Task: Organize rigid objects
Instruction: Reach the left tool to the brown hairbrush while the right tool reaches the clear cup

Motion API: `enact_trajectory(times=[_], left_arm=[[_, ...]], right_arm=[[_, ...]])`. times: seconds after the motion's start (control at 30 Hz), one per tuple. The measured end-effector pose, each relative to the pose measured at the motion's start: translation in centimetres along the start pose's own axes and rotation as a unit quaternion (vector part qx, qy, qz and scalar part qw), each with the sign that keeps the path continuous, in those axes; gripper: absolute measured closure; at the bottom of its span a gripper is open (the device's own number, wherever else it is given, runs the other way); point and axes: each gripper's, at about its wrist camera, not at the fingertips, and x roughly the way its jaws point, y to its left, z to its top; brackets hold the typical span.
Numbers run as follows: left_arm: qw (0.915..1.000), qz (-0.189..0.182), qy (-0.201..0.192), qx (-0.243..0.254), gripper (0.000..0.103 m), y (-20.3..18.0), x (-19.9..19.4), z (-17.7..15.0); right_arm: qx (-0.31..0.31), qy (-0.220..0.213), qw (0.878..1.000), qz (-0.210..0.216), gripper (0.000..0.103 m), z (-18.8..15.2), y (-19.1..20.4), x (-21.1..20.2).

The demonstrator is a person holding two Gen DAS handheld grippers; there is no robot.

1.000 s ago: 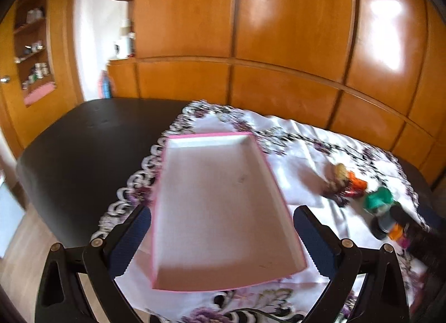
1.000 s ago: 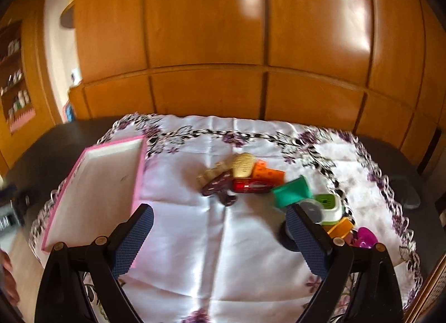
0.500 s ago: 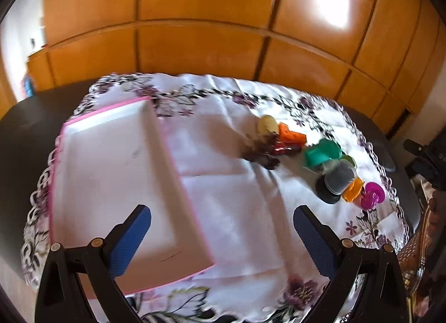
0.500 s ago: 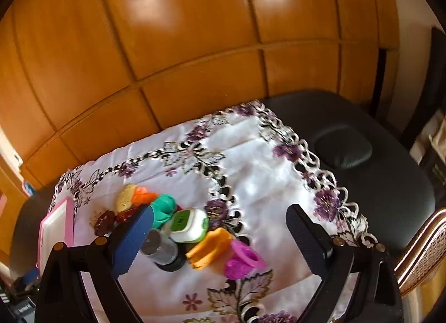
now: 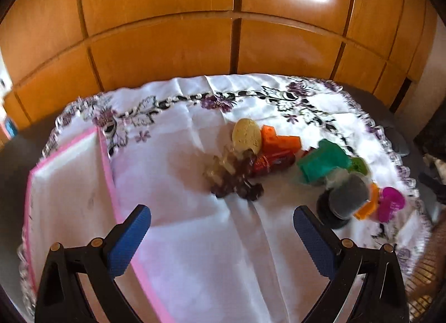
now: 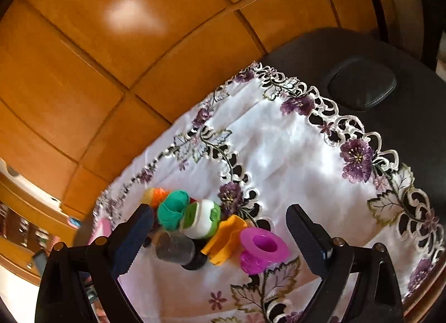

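The left gripper (image 5: 221, 228) hangs over the white embroidered tablecloth (image 5: 195, 239) with its jaws spread wide and nothing between them; the pink-rimmed tray (image 5: 107, 161) lies under and beside its left finger; a blurred cluster of small objects sits ahead, a yellow oval piece (image 5: 246, 133), an orange block (image 5: 280, 142), a red piece (image 5: 274, 162) and a teal cup (image 5: 323, 164). The right gripper (image 6: 218, 225) is likewise wide open and empty; the magenta spool (image 6: 263, 249) and orange piece (image 6: 225, 239) lie between its fingers, touching each other; the grey cylinder (image 6: 175, 247) and green-and-white container (image 6: 202, 218) sit nearer its left finger.
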Motion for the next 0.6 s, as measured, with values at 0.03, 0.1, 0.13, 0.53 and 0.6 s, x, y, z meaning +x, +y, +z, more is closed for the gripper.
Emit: enact_trajectory(times=[0.03,0.1,0.13,0.53,0.6], left_arm=[[0.9999,0.007,-0.001,0.008,0.000,-0.3,0.2,0.3],[0.9999,0.011,-0.001,0.012,0.000,-0.6,0.7,0.8],[0.9998,0.016,-0.002,0.013,0.000,-0.8,0.8,1.0],[0.9999,0.010,-0.004,0.003,0.000,-1.4,1.7,1.7],[1.0000,-0.001,0.001,-0.006,0.000,-1.1,2.1,1.9]], right_arm=[[-0.001,0.001,1.000,0.002,0.005,0.0,0.0,0.0],[-0.005,0.001,1.000,0.008,0.005,0.0,0.2,0.0],[-0.004,0.001,1.000,0.011,0.005,0.0,0.3,-0.1],[0.004,0.001,1.000,0.017,0.005,0.1,0.0,-0.1],[0.004,0.001,1.000,0.016,0.005,0.1,0.0,-0.1]])
